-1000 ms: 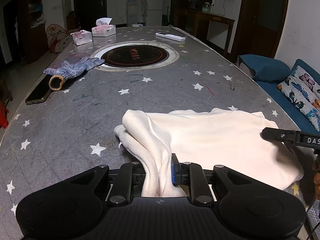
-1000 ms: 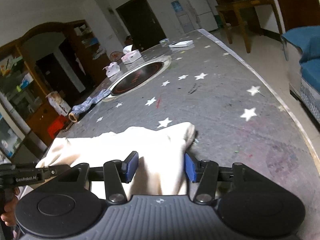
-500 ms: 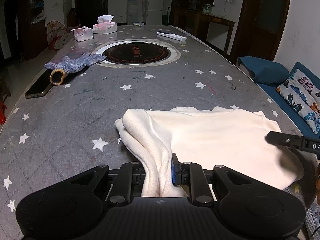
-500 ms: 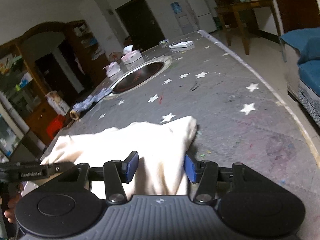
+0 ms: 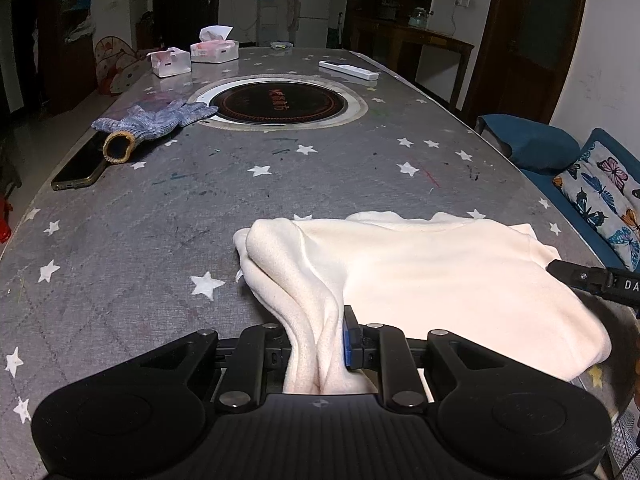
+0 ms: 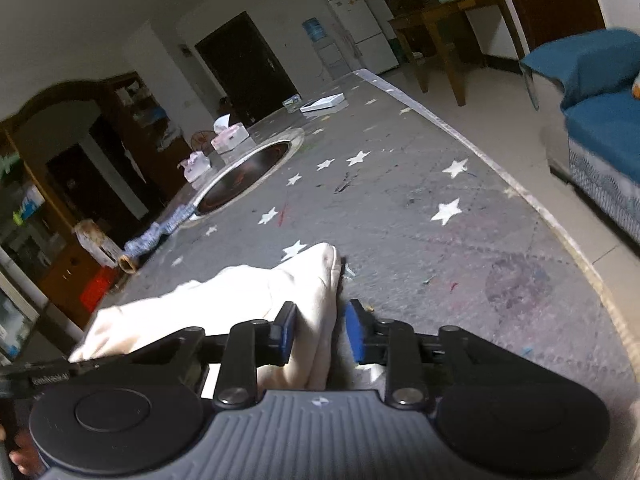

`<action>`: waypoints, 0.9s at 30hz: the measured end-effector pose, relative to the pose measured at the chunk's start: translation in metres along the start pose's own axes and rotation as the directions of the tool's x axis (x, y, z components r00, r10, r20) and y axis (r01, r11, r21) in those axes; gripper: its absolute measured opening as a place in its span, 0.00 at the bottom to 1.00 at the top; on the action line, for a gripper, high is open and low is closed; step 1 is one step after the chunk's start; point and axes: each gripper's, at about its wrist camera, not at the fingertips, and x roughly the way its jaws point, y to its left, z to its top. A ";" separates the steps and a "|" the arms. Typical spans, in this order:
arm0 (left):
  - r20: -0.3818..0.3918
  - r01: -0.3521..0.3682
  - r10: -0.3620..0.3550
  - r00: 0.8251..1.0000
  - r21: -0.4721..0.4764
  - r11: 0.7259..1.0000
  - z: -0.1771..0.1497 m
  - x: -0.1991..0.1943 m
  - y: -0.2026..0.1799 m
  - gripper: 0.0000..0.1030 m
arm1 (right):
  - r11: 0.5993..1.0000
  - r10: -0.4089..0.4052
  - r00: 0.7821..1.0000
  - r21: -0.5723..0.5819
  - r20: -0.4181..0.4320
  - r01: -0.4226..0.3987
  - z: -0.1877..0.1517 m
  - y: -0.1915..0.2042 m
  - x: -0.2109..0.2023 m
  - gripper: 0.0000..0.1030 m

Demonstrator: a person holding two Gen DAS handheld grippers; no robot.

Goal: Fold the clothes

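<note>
left tool (image 5: 316, 344) clamped on bunched cream garment (image 5: 440, 272) edge at 6 o'clock, anchoring the fold | right tool (image 6: 320, 336) closing around opposite corner, grip probably not yet firm | table (image 5: 160, 216)

A long grey table (image 5: 120, 240) printed with white stars is stretching away into a dim room. A white fridge (image 5: 316, 4) and a water dispenser (image 5: 269, 8) are standing against the far wall. On the right, a blue sofa (image 5: 532, 144) is sitting near a dark wooden door (image 5: 532, 28), with a wooden side table (image 5: 416, 40) farther back.
</note>
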 end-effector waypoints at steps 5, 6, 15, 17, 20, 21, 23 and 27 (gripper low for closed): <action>-0.002 0.001 -0.001 1.000 -0.001 1.000 0.000 0.001 0.002 0.21 | 0.999 0.021 1.000 -0.035 -0.007 -0.021 0.000 0.010 0.009 0.26; -0.002 0.002 -0.002 1.000 -0.001 1.000 0.000 0.001 0.002 0.21 | 0.999 0.021 1.000 -0.038 -0.004 -0.022 0.000 0.012 0.011 0.26; -0.002 -0.004 0.004 1.000 0.004 1.000 0.002 0.003 0.001 0.22 | 0.995 0.011 1.000 -0.100 -0.023 -0.013 0.003 0.023 0.019 0.15; -0.004 -0.007 0.007 1.000 0.004 1.000 0.002 0.003 0.000 0.22 | 0.996 0.021 0.999 -0.084 -0.029 -0.024 0.004 0.021 0.019 0.14; -0.005 -0.013 0.013 1.000 0.006 1.000 0.002 0.003 0.000 0.22 | 0.997 0.039 0.999 -0.059 -0.031 -0.041 0.004 0.017 0.018 0.17; -0.005 -0.014 0.014 1.000 0.007 1.000 0.002 0.003 -0.001 0.22 | 0.998 0.047 0.998 -0.043 -0.031 -0.048 0.004 0.015 0.018 0.18; -0.006 -0.018 0.018 1.000 0.009 1.000 0.003 0.003 -0.001 0.22 | 0.998 0.055 0.998 -0.017 -0.025 -0.055 0.004 0.011 0.017 0.22; -0.003 -0.026 0.026 1.000 0.018 0.999 0.002 0.003 -0.003 0.22 | 0.997 0.070 0.997 0.011 -0.026 -0.070 0.004 0.008 0.016 0.24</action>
